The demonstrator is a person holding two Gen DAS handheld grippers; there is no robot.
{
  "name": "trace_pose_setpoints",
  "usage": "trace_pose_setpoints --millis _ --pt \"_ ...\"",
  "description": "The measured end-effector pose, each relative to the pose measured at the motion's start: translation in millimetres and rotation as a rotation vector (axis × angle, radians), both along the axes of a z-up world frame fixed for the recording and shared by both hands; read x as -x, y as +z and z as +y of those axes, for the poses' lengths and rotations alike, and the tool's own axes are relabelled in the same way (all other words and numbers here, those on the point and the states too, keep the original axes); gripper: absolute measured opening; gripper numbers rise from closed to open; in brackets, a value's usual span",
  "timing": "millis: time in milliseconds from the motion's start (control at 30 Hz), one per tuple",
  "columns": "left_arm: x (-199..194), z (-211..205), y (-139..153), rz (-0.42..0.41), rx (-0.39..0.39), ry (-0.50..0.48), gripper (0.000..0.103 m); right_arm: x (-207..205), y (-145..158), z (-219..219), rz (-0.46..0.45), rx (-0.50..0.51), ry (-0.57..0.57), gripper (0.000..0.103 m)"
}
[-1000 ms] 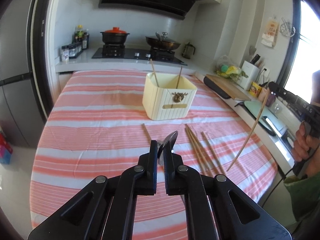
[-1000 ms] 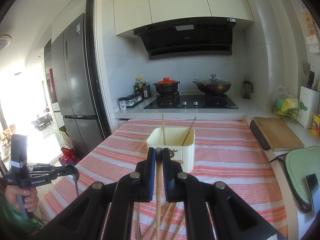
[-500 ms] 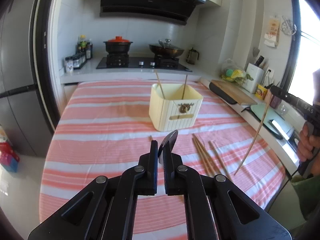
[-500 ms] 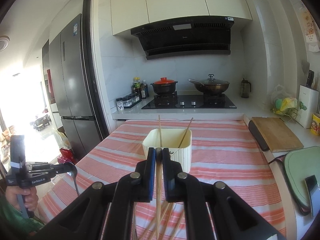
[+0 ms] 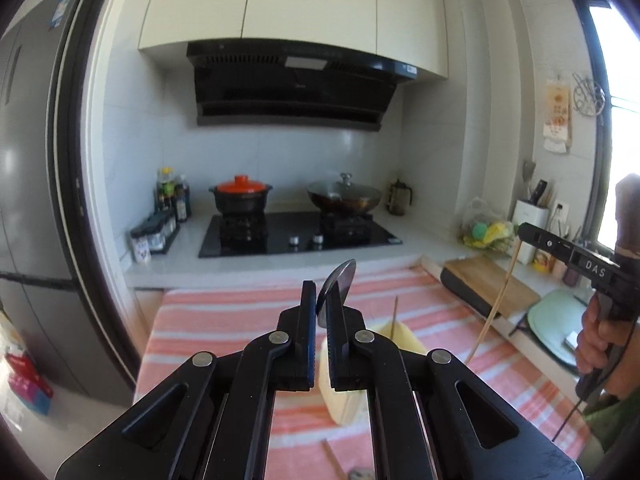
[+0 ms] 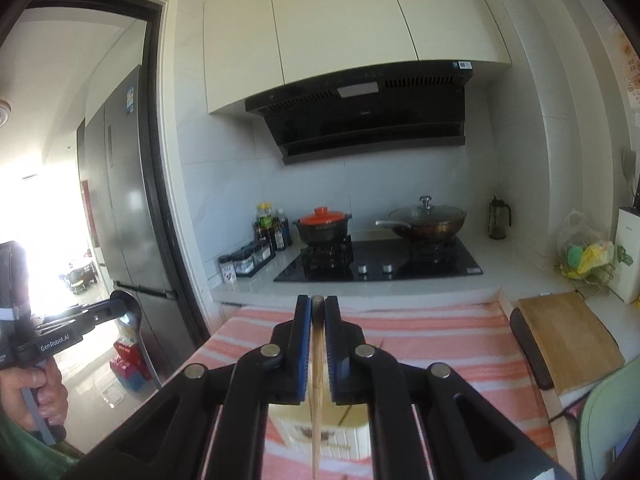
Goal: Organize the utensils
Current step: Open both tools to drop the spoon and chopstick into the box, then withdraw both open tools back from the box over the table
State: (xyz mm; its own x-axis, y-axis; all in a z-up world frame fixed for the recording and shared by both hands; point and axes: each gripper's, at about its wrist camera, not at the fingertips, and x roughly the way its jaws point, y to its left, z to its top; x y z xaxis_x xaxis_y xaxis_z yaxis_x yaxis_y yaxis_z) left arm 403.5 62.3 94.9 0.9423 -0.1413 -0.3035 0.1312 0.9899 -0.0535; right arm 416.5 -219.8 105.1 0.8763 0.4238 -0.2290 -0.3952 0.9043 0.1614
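My left gripper (image 5: 319,298) is shut on a metal spoon (image 5: 338,282), bowl up, held high above the table. My right gripper (image 6: 318,312) is shut on a wooden chopstick (image 6: 316,408) that hangs down over the cream utensil holder (image 6: 320,436). The holder (image 5: 394,338) shows below and behind my left fingers, with a chopstick (image 5: 396,314) standing in it. The right gripper (image 5: 532,236) and its hanging chopstick (image 5: 494,308) show at the right of the left wrist view. The left gripper (image 6: 120,306) shows at the left of the right wrist view.
The table has a pink striped cloth (image 5: 224,320). A loose chopstick (image 5: 332,456) lies on it near me. A stove with a red-lidded pot (image 5: 240,196) and a wok (image 5: 344,196) stands behind. A cutting board (image 6: 568,336) lies at the right. A fridge (image 6: 120,220) is at the left.
Both grippers have risen and tilted up, so the table drops low in both views. Each moved closer to the holder, keeping its utensil.
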Motion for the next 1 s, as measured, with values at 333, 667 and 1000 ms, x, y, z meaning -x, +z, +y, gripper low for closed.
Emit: trace_pose_setpoints --millis 333,667,1000 --pt "-107.5 -32.6 -43.6 0.056 -0.046 0.036 0.002 -98.7 -27.9 43.1 -0.006 0.054 0.007 0.007" --pt "-160.3 -60.7 -125.7 0.308 -0.092 -0.020 0.020 -156.9 -117.9 69.1 0.273 0.122 0.091 0.008" --pt "-32.1 -8.0 -72.9 0.262 -0.050 -0.051 0.084 -59.2 -55.6 31.5 0.213 0.154 0.123 0.036"
